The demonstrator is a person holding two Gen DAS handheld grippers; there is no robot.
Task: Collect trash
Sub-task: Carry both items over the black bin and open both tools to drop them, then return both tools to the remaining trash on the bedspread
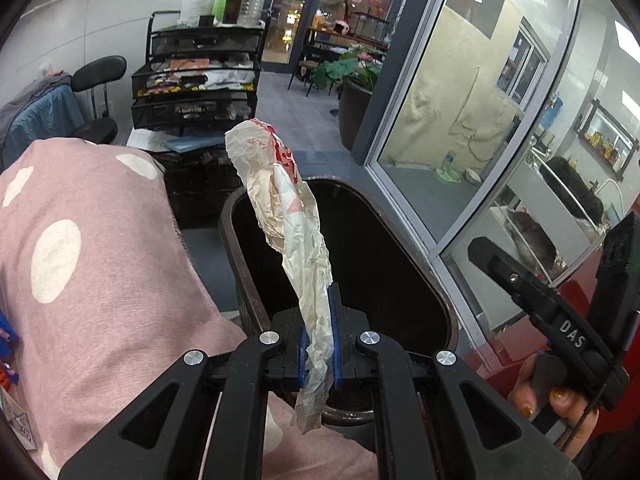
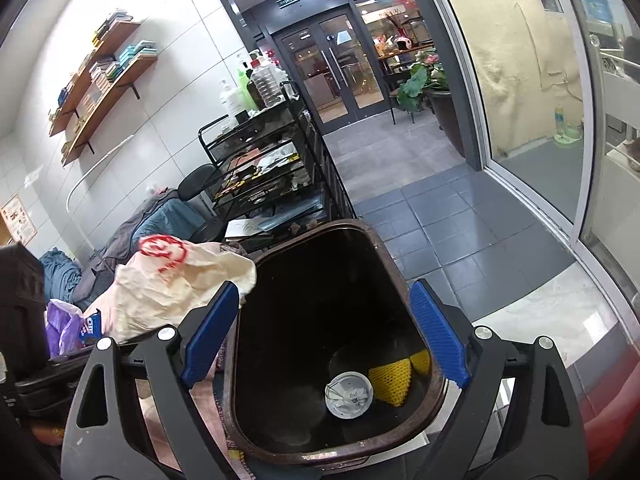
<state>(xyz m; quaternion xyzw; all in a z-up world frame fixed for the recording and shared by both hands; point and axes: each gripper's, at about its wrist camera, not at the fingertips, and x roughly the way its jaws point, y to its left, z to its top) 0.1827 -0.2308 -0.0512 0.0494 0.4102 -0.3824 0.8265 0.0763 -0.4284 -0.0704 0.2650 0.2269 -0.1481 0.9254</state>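
My left gripper (image 1: 320, 344) has its jaws clamped on a crumpled paper wrapper (image 1: 288, 216), cream with red print, which sticks up and forward out of the blue pads. In the left wrist view the wrapper hangs over the near rim of the dark bin (image 1: 444, 304); in the right wrist view the same wrapper (image 2: 176, 280) sits just left of the bin's (image 2: 256, 320) rim, so I judge it is not squarely over the opening yet.

My right gripper (image 2: 324, 328) hovers above the bin with its jaws wide apart, holding nothing. Down inside lie a white cup lid (image 2: 349, 394) and yellow foam netting (image 2: 394, 376).

To drop well, I should carry the left gripper further over the middle of the opening and tip the wrapper's long end downward before letting go. It is light and stiffly creased, so released near the rim it could catch on the edge or slide onto the pink spotted cloth (image 1: 100, 260) beside the bin. I should keep the right gripper out of the way.
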